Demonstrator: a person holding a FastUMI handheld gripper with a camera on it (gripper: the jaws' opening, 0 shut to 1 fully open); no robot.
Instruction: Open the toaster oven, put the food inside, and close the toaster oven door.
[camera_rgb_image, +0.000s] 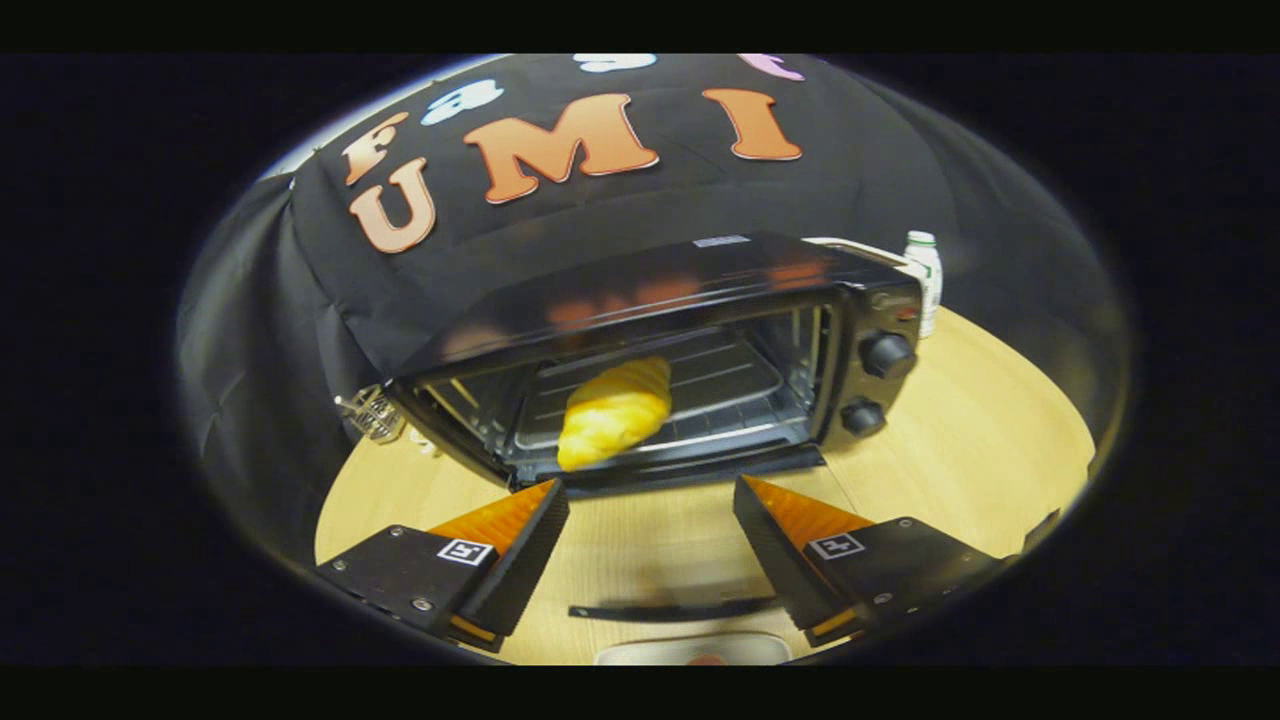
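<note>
the gripper has its two fingers spread wide apart with nothing between them, hanging above the pale wooden surface a little back from the black toaster oven with two round knobs. the oven's cavity stands open, and the golden-yellow croissant already lies inside on the wire rack, near the front lip and slightly to the left of the midline between the fingers, its long axis running slantwise from front-left to back-right. so the food step looks done, and what is left is shutting the door. the glass door seems to be let down flat toward the gripper; the dark curved bar low between the fingers is probably its handle, though the blur makes that uncertain. if so, the handle lies below and just behind the fingertips, running crosswise to them, so the gripper would need to drop under it and lift it up toward the oven. a white bottle stands beyond the oven's right end.
</note>
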